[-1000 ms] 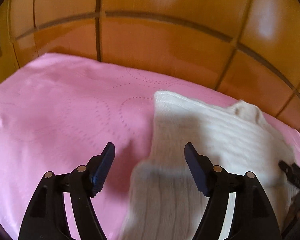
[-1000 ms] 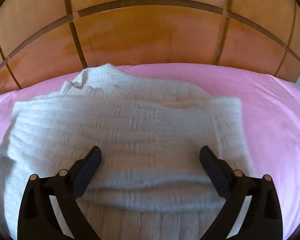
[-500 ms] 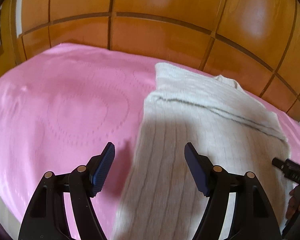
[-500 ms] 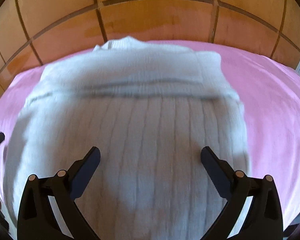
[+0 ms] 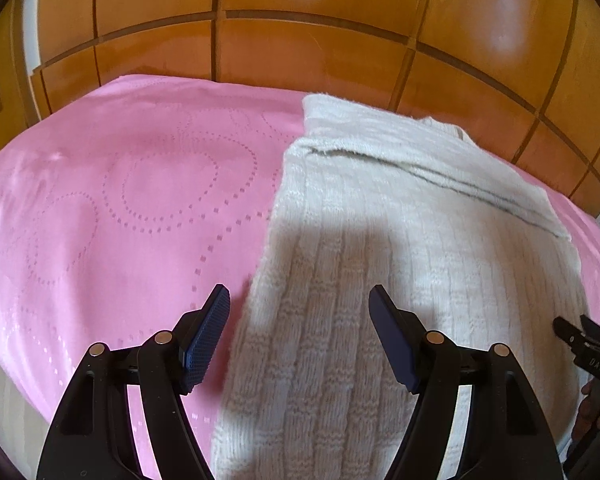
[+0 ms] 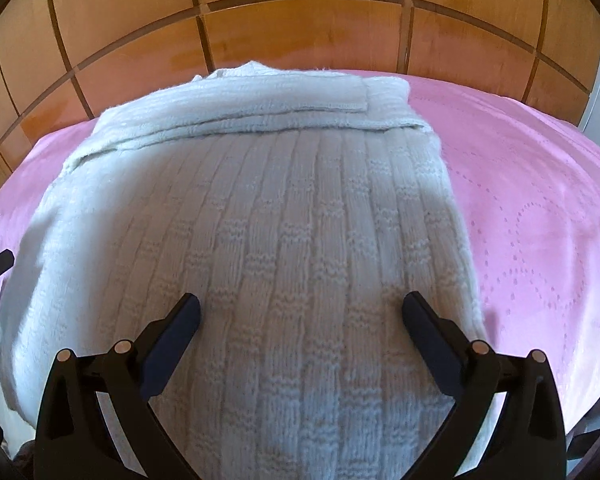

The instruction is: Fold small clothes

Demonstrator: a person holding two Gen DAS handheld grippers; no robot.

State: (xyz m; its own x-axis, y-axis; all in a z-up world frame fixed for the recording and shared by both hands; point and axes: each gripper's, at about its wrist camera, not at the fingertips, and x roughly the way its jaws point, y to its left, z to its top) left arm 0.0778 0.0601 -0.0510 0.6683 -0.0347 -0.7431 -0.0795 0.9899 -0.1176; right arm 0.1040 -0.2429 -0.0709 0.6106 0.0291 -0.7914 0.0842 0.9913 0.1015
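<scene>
A cream knitted sweater lies flat on a pink bedspread. Its sleeves are folded across the chest at the far end. My left gripper hovers open over the sweater's left edge near the hem, one finger over the pink cloth, the other over the knit. My right gripper hangs open above the sweater's lower body, nothing between its fingers. The right gripper's tip also shows at the left wrist view's right edge.
A wooden panelled headboard rises right behind the sweater's collar end. The bed's near edge shows at the lower left of the left wrist view. A person's fingers hold the right gripper.
Both grippers have drawn back from the collar end toward the hem, so more of the sweater and bedspread shows. The sleeves now lie folded across the chest. Both jaws stay wide apart.
</scene>
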